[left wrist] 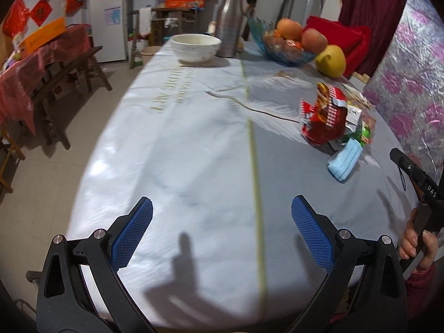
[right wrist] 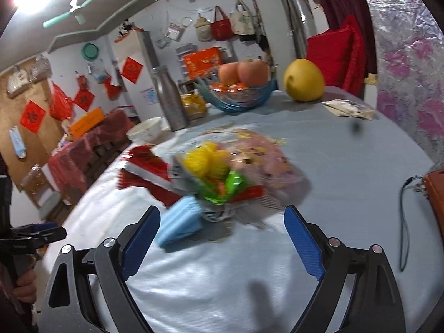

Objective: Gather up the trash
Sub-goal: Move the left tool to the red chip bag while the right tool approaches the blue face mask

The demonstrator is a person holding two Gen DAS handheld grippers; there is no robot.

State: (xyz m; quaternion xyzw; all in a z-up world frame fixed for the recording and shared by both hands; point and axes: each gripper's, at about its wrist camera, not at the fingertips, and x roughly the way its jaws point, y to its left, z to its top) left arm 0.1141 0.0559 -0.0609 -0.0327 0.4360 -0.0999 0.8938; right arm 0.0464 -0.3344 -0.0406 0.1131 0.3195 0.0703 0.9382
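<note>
Nearest the left wrist camera, the left gripper hangs over bare pale blue tablecloth with its two blue-padded fingers spread wide apart and nothing between them; their shadow falls on the cloth just ahead. At the right edge of that view a hand grips the handle of the other tool. In the right wrist view, the right gripper likewise stands with its fingers apart and empty, low over the cloth. Just beyond its left finger lies a folded blue face mask, touching the near edge of the trash pile: a red snack wrapper on the left, a green and yellow wrapper in the middle, and a clear plastic bag on the right, all blurred. To the right of the gripper, well apart from the pile, a thin dark cord lies by an orange-brown case at the frame edge. Farther back, a flat pale packet rests near the wall side of the table. At the far end stand a yellow pomelo, a blue glass fruit bowl holding apples, a metal bottle and a white bowl. Beyond the table, red paper decorations hang on the wall.
</note>
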